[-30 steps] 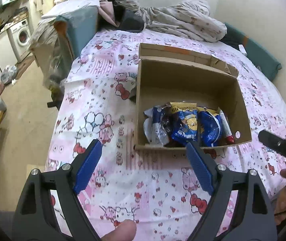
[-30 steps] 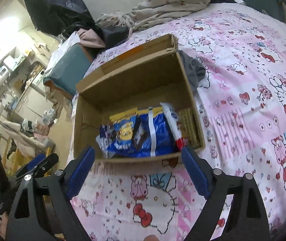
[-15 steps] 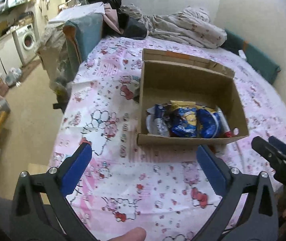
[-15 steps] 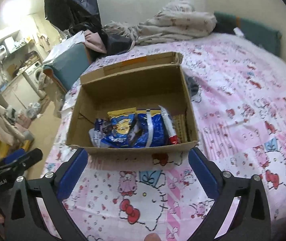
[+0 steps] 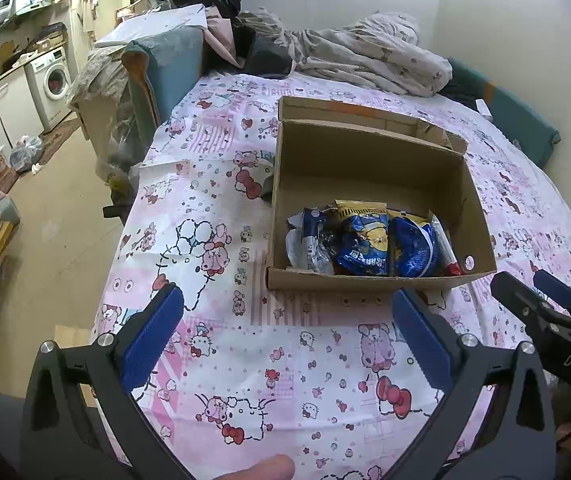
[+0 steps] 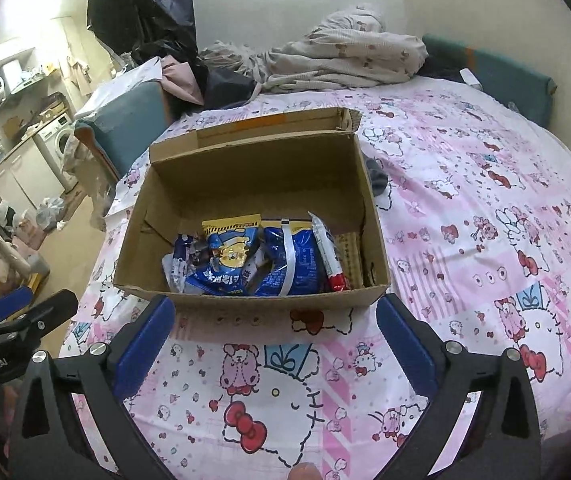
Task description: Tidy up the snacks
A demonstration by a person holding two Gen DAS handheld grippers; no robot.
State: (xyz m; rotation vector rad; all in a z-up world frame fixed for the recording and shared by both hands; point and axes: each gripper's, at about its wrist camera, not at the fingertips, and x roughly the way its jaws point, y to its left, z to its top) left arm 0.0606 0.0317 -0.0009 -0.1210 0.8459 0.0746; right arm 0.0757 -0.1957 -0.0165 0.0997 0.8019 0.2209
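An open cardboard box [image 5: 365, 168] [image 6: 245, 172] rests on a bed with a pink cartoon sheet. Inside, against its near wall, lie blue and yellow snack bags [image 5: 369, 244] [image 6: 245, 260], a small white-and-blue packet [image 5: 309, 240] [image 6: 179, 260] and a white tube with a red cap [image 6: 327, 256]. My left gripper [image 5: 289, 324] hangs open over the sheet just short of the box, nothing between its blue pads. Beside it, my right gripper [image 6: 275, 330] is open and empty too, facing the box's near wall. Each view catches the other gripper at its edge.
A rumpled blanket [image 5: 369, 60] and dark clothes lie at the bed's far end, with a teal cushion [image 5: 521, 120] by the wall. A dark cloth [image 6: 377, 174] peeks from behind the box. Left of the bed are a teal chair [image 5: 165, 72], bare floor and a washing machine [image 5: 55, 80].
Both grippers have opened wider and pulled back a little from the box, so it now sits farther ahead. The right view has levelled out. The snacks have not moved.
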